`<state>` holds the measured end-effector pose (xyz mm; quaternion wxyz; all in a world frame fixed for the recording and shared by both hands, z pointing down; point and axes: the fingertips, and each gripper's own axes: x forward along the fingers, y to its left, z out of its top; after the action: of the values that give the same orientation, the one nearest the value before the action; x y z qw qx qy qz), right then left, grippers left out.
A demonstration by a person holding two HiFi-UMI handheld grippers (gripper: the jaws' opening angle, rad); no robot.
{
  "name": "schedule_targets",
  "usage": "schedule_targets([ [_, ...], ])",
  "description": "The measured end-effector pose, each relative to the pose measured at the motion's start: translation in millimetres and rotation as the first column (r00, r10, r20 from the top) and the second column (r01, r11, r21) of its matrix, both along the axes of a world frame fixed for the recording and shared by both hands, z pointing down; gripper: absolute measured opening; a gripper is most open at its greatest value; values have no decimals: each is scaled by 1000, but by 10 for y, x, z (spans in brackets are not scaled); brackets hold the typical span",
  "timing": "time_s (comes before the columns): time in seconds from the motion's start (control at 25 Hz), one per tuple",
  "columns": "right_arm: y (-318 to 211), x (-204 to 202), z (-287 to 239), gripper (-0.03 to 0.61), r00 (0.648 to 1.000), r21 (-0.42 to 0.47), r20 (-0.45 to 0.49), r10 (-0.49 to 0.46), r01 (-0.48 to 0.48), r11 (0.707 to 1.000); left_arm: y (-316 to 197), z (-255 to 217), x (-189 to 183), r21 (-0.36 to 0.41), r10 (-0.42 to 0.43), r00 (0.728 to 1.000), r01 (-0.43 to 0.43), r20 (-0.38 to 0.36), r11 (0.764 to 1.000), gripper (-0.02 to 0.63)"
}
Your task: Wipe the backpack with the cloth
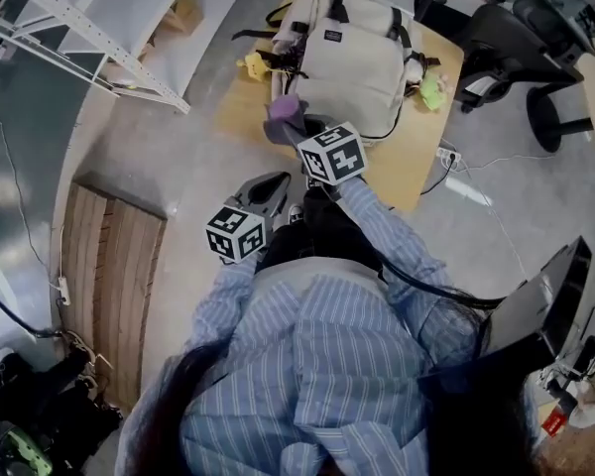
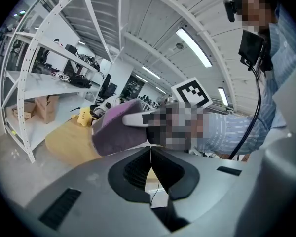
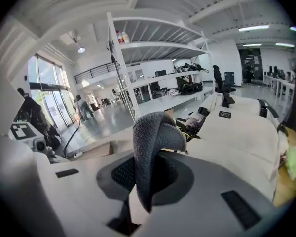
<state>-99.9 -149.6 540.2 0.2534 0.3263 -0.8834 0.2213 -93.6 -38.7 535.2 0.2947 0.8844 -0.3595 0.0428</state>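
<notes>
Head view showed a cream backpack (image 1: 362,62) lying flat on a light wooden table (image 1: 402,181) at the far side of the scene, its straps and a black label patch facing up. The right gripper (image 1: 299,127) was held over the table's near-left edge with a purple cloth (image 1: 283,117) bunched at its tip, close to the backpack's near-left corner. From above it could not be told whether the cloth touched the fabric.

In the right gripper view the jaws were clamped on the cloth. It rose in a folded loop between them and drooped down in front, with the backpack spread just beyond to the right.

The left gripper (image 1: 276,184) hung nearer the person, short of the table and over the concrete floor (image 1: 178,167). The left gripper view showed its jaws pressed together with nothing between them.

A small yellow toy (image 1: 253,64) lay by the backpack's left side and a green one (image 1: 433,91) by its right. A black office chair (image 1: 516,43) stood to the far right of the table, and a white shelf rack (image 1: 69,28) at far left.
</notes>
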Motion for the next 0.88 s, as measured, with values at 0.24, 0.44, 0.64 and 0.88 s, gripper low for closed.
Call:
schedule_targets([
  [0.24, 86, 497, 288, 41, 995, -45, -61, 82, -85, 995, 38, 30, -80, -8, -11, 1000, 11, -1, 1000, 6],
  [0.44, 167, 1204, 405, 41, 967, -84, -69, 244, -250, 965, 30, 61, -41, -17, 11, 1000, -11, -8, 1000, 6],
  [0.64, 333, 1905, 488, 41, 913, -102, -85, 400, -407, 908, 22, 53, 143, -10, 77, 997, -77, -11, 997, 6],
  [0.88, 482, 2582, 421, 41, 820, -104, -76, 567, -572, 814, 27, 72, 323, -13, 139, 990, -139, -14, 990, 6],
])
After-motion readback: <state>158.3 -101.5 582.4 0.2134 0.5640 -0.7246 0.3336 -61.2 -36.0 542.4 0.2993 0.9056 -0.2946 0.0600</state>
